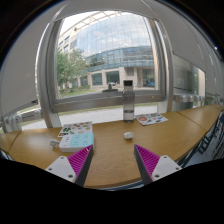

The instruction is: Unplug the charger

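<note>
Gripper view: gripper (112,160) fingers apart, charger (128,136) on table (110,150) just beyond them.

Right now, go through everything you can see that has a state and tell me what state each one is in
gripper: open, nothing between the fingers, held above the table.
table: bare just ahead of the fingers.
small white object: resting on the table beyond the fingers, untouched; cannot tell whether it is the charger.
booklet: lying flat, closed.
papers: lying flat near the window.
window: shut, daylight outside.
</note>
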Motion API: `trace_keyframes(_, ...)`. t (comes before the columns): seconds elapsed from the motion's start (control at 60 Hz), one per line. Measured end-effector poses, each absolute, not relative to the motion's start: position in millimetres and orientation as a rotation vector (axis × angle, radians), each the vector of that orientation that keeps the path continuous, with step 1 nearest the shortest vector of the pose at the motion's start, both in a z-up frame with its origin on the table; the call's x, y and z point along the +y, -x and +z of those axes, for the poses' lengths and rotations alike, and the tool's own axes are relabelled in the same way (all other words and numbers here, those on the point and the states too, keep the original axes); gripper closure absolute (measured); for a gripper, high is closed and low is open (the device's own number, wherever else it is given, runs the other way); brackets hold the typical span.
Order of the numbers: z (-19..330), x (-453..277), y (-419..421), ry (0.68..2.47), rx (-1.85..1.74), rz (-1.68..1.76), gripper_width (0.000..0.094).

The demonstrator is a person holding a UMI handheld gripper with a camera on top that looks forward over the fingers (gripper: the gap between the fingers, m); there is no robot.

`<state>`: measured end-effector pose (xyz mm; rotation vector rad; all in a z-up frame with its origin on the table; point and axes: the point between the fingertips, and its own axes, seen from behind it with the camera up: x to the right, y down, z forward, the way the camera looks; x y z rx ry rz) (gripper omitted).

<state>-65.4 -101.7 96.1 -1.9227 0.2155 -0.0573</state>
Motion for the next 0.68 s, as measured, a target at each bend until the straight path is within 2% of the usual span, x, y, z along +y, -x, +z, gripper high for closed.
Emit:
trace_keyframes(0.15,88,-136,89,1.948,0.177,-0.073,0.0121)
trace_keyframes(0.283,96,-154,93,1.94,0.168,-0.08,0.0114)
trace_keyframes(0.533,113,-169,74,1.914,0.161,-0.093,0.0114)
trace_keyframes(0.683,111,-176,61,1.934,0.145,-0.081,0.0112)
